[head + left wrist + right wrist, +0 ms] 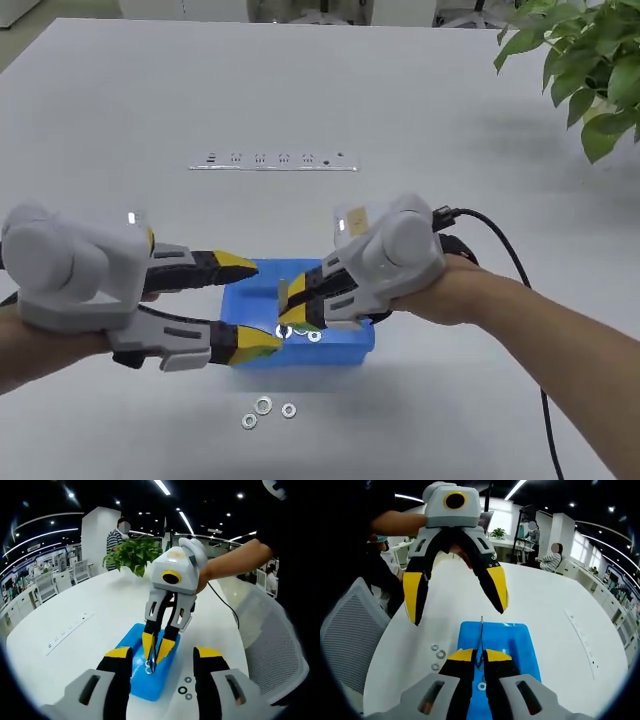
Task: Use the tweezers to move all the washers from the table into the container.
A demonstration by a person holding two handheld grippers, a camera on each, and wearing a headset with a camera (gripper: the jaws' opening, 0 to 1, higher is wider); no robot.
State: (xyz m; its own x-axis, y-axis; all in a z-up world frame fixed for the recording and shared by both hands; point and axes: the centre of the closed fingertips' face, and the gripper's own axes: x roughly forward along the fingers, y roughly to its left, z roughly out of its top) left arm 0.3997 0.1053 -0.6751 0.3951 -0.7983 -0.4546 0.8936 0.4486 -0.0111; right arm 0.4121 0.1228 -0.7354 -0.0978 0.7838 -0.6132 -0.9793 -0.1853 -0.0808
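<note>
Grips the tweezers [481, 635] in the right claw [480, 656], jaws pinched shut on them, tips pointing down into the blue container [515, 640]. Holds the left claw [258, 305] wide open and holding nothing, one jaw over the container's near left corner, the other along its far left edge. Facing the right claw across the container. At the tweezers' tips, a washer [148, 670]; cannot tell whether pinched or lying loose. Inside the container, another washer [481, 685]. On the white desk [300, 90], just in front of the container, three washers [265, 408] close together. Farther back, a power strip [273, 160]; at the far right, a leafy plant [590, 60].
</note>
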